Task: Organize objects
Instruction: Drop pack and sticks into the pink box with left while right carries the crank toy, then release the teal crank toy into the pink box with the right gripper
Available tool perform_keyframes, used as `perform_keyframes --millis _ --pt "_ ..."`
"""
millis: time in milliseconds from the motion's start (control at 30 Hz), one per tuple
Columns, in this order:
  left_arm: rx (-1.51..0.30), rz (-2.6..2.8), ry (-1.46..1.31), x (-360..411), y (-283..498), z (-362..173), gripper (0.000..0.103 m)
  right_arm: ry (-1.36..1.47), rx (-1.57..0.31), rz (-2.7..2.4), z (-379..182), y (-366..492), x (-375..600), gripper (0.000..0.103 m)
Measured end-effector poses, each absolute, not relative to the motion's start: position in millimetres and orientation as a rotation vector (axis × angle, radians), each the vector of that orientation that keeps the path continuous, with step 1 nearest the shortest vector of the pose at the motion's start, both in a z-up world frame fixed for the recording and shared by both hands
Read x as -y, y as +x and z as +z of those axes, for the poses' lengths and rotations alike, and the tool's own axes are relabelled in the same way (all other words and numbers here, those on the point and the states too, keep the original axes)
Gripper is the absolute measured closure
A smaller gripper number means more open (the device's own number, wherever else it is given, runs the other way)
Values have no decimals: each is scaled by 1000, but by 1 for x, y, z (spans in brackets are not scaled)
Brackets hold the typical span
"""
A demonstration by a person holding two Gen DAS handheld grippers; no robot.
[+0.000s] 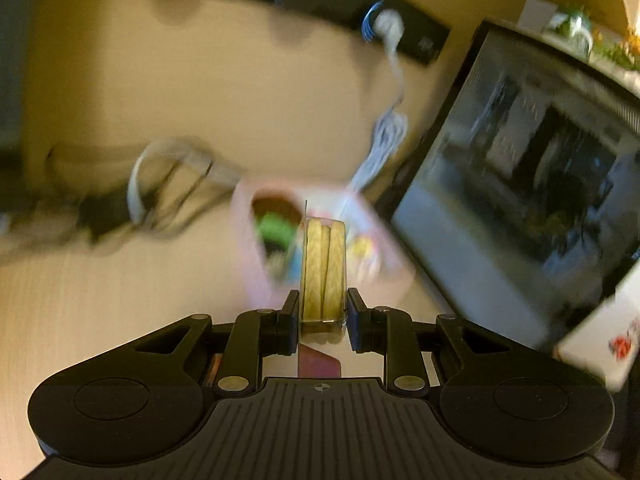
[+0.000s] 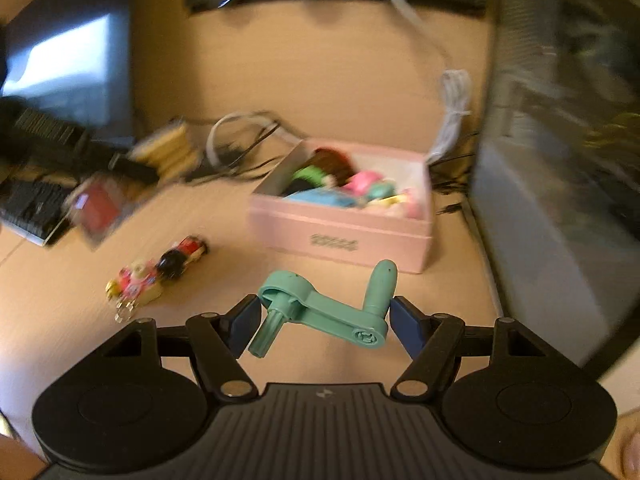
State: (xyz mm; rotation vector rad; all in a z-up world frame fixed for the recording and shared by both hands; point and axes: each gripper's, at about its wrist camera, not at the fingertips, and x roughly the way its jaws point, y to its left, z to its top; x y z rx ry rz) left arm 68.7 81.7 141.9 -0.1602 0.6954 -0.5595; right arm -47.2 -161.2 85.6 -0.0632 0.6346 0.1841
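While both grippers carry their loads toward the pink box, the right gripper stands half-open, clamped across a teal crank handle just short of the box's front wall. The left gripper is nearly closed on a packet of yellow cord. The risk is that angled crank slipping from the pads, or both arriving at once and colliding over the crowded box.

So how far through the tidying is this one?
Partway. Done: the pink box already holds several small items. In hand: the left hand-held gripper grips a packet of biscuit sticks; the right hand-held gripper grips a teal crank handle. Left: a toy keychain on the desk.
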Motion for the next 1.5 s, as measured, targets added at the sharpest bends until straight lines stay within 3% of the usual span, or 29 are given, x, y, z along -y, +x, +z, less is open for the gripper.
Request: perform_keyframes --millis 200,500,733,1000,1033,1100,1167,1500 --pt "-588 -569 -236 -32 138 154 75 -12 -610 139 89 -56 178 32" --pt "-592 -494 -268 -1 185 107 77 -51 -634 147 86 -60 182 32" --pt "-673 -458 -338 -61 129 96 77 -20 -604 175 99 -26 188 32" --pt "-714 -233 -324 -137 25 66 77 -113 -393 136 144 104 159 31" --pt "-711 -199 -307 -144 16 62 77 -123 -377 116 146 120 155 29" --pt "-723 -143 -279 -156 1 56 77 -105 -390 82 143 157 150 12" --pt "-737 -103 -269 -169 -14 50 77 -66 -447 59 131 176 146 12" --pt "-754 -213 -285 -182 -25 39 79 -55 -644 252 67 71 116 12"
